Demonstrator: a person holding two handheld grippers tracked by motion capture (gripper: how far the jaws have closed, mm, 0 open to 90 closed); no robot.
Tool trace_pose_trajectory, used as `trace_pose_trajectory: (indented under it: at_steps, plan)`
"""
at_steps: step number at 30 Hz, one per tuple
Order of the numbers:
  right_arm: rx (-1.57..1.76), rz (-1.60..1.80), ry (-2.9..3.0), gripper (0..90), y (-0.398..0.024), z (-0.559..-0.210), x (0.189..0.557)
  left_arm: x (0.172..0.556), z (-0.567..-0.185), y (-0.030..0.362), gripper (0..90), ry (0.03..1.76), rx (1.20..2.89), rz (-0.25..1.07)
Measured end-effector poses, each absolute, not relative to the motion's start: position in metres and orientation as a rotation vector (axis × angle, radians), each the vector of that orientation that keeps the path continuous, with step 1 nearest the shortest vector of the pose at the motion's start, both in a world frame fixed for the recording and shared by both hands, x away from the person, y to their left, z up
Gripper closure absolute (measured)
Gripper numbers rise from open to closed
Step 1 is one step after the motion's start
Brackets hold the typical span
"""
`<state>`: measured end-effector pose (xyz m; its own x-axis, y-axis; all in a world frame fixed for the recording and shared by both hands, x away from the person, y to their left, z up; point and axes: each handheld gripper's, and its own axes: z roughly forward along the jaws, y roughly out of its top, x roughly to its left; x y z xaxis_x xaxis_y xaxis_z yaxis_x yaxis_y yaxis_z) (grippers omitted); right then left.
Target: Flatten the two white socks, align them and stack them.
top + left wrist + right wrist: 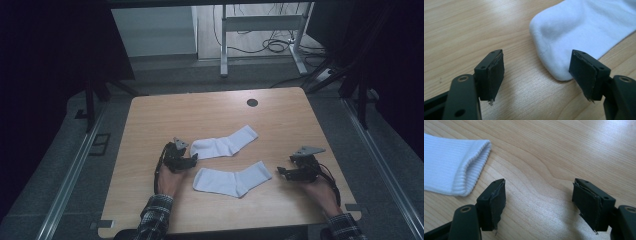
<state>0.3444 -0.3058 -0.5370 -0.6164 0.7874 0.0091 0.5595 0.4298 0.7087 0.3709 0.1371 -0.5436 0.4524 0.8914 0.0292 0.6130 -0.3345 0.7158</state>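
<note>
I see my left gripper [537, 72] gaping at the far sock's [224, 142] toe, gripping nothing; my right gripper [539, 200] gapes beside the near sock's [232, 181] cuff.

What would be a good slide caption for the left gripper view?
Open left gripper poised at the toe of a white sock lying on a wooden table.
</note>
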Motion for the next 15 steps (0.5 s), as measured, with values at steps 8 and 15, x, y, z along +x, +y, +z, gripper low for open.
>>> trace_pose_trajectory:
  at_steps: [8, 15]
  plan:
    - [1.165, 0.981, 2.356, 25.2, -0.3045, -0.5371, 0.3437, 0.3754, -0.5446, 0.142, 20.6, 1.31, 2.045, 0.478]
    - [1.171, 0.953, 2.375, 26.9, -0.3038, -0.5348, 0.3449, 0.376, -0.5447, 0.142, 20.0, 1.31, 2.045, 0.477]
